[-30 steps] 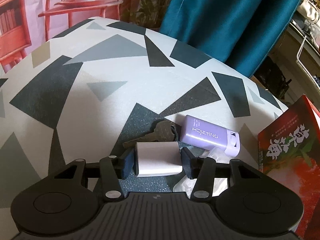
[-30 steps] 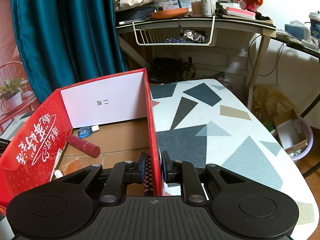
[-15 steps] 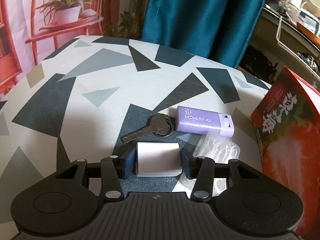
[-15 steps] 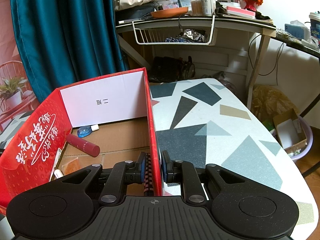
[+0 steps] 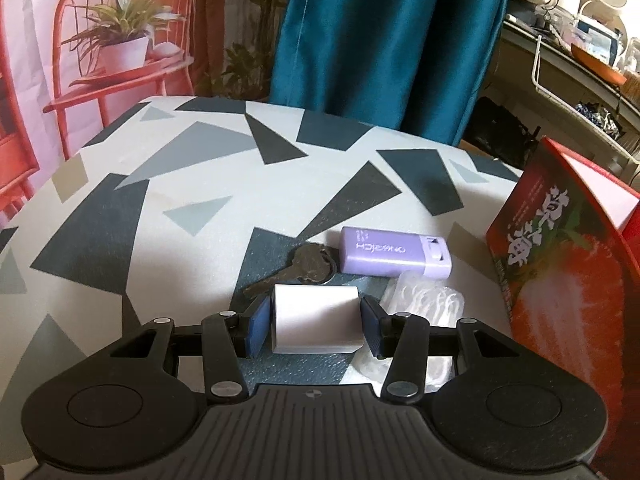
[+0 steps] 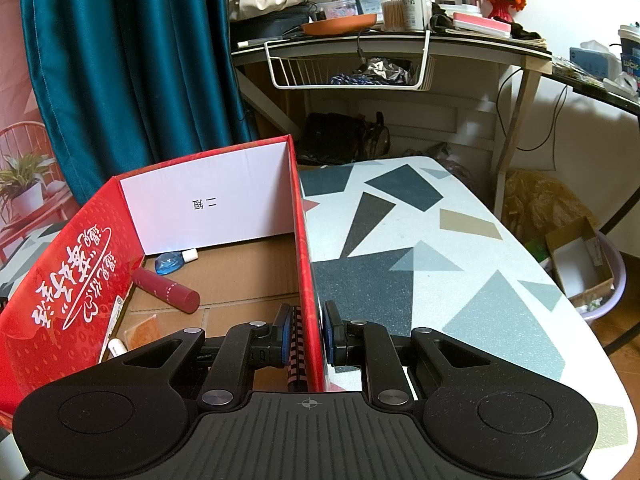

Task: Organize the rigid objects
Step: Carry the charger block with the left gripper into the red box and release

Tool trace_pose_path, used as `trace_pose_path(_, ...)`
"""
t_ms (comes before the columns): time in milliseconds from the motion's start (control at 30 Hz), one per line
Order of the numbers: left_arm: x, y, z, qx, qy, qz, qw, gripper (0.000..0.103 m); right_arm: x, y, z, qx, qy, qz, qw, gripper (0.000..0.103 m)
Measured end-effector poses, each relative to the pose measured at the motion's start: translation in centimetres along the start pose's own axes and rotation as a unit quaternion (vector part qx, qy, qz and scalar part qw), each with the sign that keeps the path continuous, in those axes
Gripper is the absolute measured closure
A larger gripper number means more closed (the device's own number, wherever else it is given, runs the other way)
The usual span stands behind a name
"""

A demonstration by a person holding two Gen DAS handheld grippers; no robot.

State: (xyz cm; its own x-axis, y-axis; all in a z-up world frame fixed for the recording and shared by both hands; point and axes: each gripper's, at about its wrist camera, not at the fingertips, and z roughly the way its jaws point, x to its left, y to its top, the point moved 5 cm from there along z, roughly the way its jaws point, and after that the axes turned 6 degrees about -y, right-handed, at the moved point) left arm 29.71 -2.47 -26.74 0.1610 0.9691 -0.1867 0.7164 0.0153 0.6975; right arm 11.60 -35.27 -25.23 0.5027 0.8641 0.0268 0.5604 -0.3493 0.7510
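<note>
My left gripper [image 5: 316, 320] is shut on a small white block [image 5: 316, 314], held just above the patterned table [image 5: 168, 184]. Right behind it lie a metal key [image 5: 310, 268] and a purple case [image 5: 394, 252]. A clear packet of white pieces [image 5: 424, 300] lies under the right finger. The red box [image 5: 560, 268] stands at the right. In the right wrist view my right gripper [image 6: 307, 334] is shut on the red box's side wall [image 6: 304, 264]. Inside the box lie a red tube [image 6: 166, 290] and a blue dispenser [image 6: 172, 260].
An orange packet [image 6: 144, 330], a white stick [image 6: 117, 346] and a striped item [image 6: 296, 356] also lie in the box. A teal curtain [image 5: 384, 40] hangs behind the table. A cluttered desk with a wire basket [image 6: 348, 68] stands beyond it, and a basin with cardboard [image 6: 584, 268] sits on the floor.
My left gripper has rolled and shifted with the white block still in it, so the table now looks more level. The right gripper and the red box have not moved.
</note>
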Motion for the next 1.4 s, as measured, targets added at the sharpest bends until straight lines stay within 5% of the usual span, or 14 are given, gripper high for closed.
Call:
trace_pose_path(633, -8.9, 6.5, -3.0, -0.056, -0.128, 0.068, 0.9879, 0.052, 0.0, -0.1, 0.0, 0.002, 0.001, -0.003, 1.000, 0.087)
trace_pose_path(1033, -17.7, 5.2, -2.2, -0.046, -0.203, 0.183, 0.9607, 0.052, -0.1, 0.0, 0.0, 0.004, 0.004, 0.000, 1.000, 0.086)
trace_pose_path(1400, -20.4, 2.0, -0.8, -0.021, -0.214, 0.302, 0.9290, 0.052, -0.3, 0.1, -0.1, 0.007, 0.009, 0.007, 1.000, 0.086)
